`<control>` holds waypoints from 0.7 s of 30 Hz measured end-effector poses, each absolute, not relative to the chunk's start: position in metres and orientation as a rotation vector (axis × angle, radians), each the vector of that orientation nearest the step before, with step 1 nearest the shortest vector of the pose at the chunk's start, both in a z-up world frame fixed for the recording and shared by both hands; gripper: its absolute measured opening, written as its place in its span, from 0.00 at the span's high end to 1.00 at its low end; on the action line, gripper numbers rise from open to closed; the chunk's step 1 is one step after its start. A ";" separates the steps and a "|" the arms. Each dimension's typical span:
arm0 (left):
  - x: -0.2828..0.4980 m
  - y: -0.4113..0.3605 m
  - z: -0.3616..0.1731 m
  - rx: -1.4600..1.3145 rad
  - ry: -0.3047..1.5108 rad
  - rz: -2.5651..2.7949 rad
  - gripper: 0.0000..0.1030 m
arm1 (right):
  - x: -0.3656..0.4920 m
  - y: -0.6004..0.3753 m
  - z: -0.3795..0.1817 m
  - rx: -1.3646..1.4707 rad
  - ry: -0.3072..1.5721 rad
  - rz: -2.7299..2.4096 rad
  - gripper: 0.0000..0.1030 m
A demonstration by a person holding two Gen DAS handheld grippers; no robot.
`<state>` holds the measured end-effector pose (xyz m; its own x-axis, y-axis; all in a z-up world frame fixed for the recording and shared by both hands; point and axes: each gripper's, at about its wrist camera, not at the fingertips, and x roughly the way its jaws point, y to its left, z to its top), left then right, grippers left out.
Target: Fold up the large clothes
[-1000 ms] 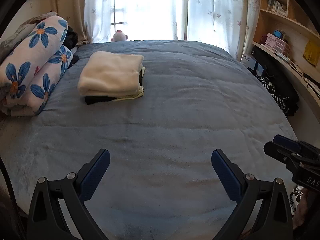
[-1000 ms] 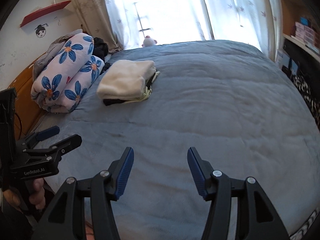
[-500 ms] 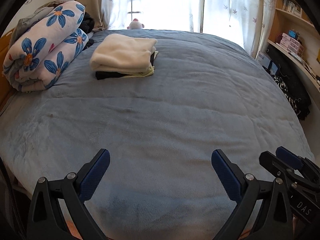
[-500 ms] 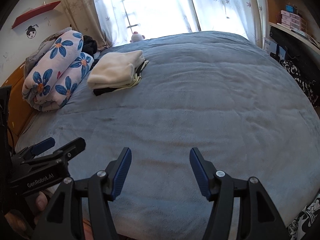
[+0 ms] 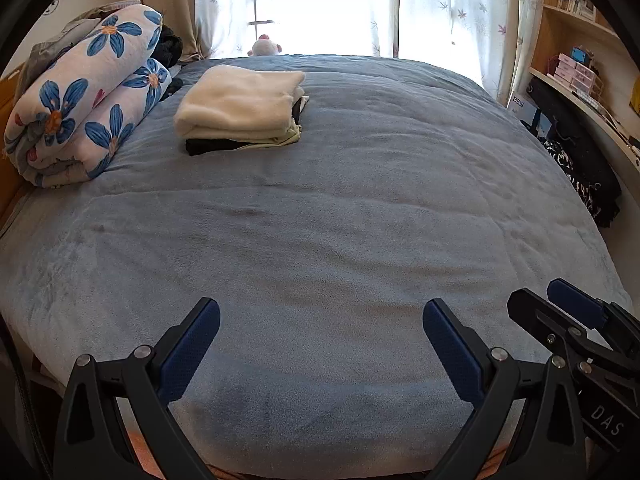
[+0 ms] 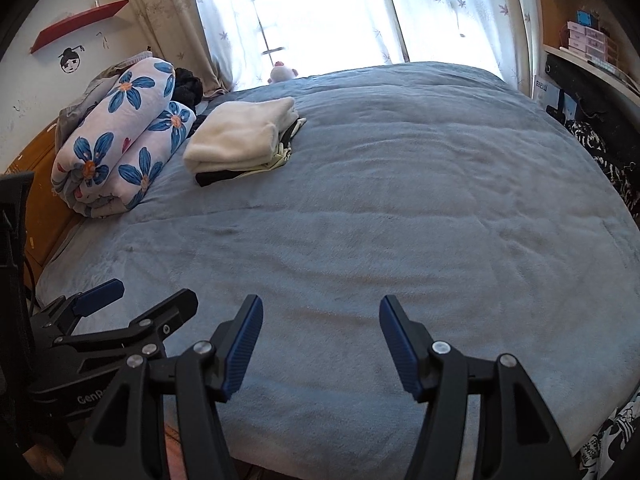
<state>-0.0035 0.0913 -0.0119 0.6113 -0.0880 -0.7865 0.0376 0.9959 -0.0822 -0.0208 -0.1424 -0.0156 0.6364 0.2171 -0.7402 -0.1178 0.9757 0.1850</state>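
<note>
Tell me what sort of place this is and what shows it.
Most likely a home bedroom. A wide bed under a blue blanket fills the view, a rolled floral quilt lies at its head beside a stack of folded clothes, and sheer curtains cover a bright window behind.

A blue-covered bed [image 5: 340, 208] carries a folded clothes stack [image 5: 240, 108] beside a rolled floral quilt [image 5: 84, 100].

The left gripper [image 5: 320, 320] hovers over the near edge of a blue fleece blanket [image 5: 340, 220], jaws spread wide with nothing between them. The right gripper [image 5: 560, 316] enters at lower right. A stack of folded clothes [image 5: 240, 108], cream garment uppermost, lies beside a rolled floral quilt [image 5: 84, 96].
</note>
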 end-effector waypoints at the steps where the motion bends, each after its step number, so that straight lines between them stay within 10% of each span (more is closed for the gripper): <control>1: -0.003 0.091 -0.012 -0.060 0.911 -0.074 0.02 | -0.021 -0.143 -0.015 0.123 0.858 0.189 0.41; 21: 0.003 0.089 -0.012 -0.043 0.919 -0.094 0.02 | -0.023 -0.155 -0.016 0.155 0.860 0.150 0.41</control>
